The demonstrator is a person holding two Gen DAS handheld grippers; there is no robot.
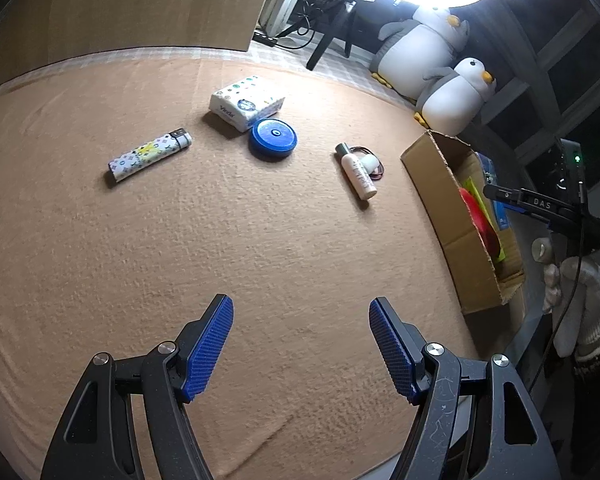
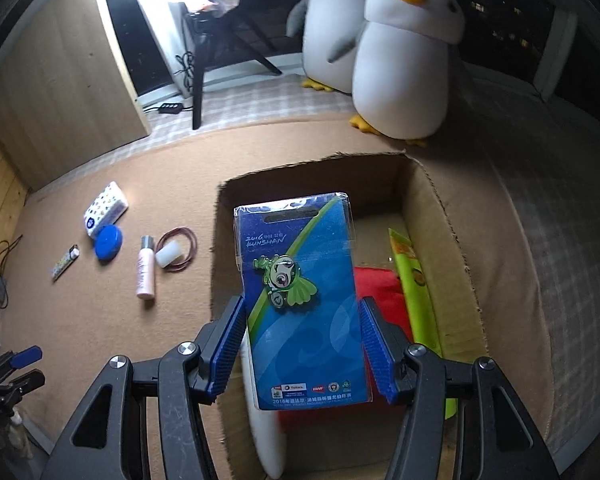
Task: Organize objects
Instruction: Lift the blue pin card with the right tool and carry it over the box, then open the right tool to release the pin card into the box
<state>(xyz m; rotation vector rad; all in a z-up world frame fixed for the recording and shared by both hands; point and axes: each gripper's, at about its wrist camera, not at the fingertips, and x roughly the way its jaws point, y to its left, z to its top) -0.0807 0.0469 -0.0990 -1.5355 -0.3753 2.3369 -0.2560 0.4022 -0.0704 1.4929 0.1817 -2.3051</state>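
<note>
**Blue card pack clamped over the box; your left tongs wide and empty**

Under both of your tongs spreads the tan mat [image 1: 260, 240], the largest thing here. Ahead and to the right of your left tongs [image 1: 301, 344] stands the cardboard box [image 1: 440, 200], open at the top; your right tongs [image 2: 303, 346] hang directly over that same box [image 2: 432, 216]. Beyond the box, past its far wall from your right tongs, sit two plush penguins [image 2: 400, 64], one partly behind the other.

Between the pads of your right tongs you hold the blue card pack [image 2: 300, 300] by its two long edges, upright and facing the camera, with a green frog pin on its front. Below and to the right of it, inside the box, lie a red object [image 2: 380, 292] and a green-and-yellow packet [image 2: 412, 280].

Your left tongs stand wide apart with nothing between the pads. Well ahead of them on the mat lie the tissue pack [image 1: 246, 102] and, touching its near corner, the blue round tin [image 1: 273, 138]. To the left of those is the patterned lighter [image 1: 150, 154]. To the right, near the box, lies the small white bottle [image 1: 358, 172], with a white cap [image 1: 370, 162] and a thin red band [image 1: 376, 160] just beside it.
</note>
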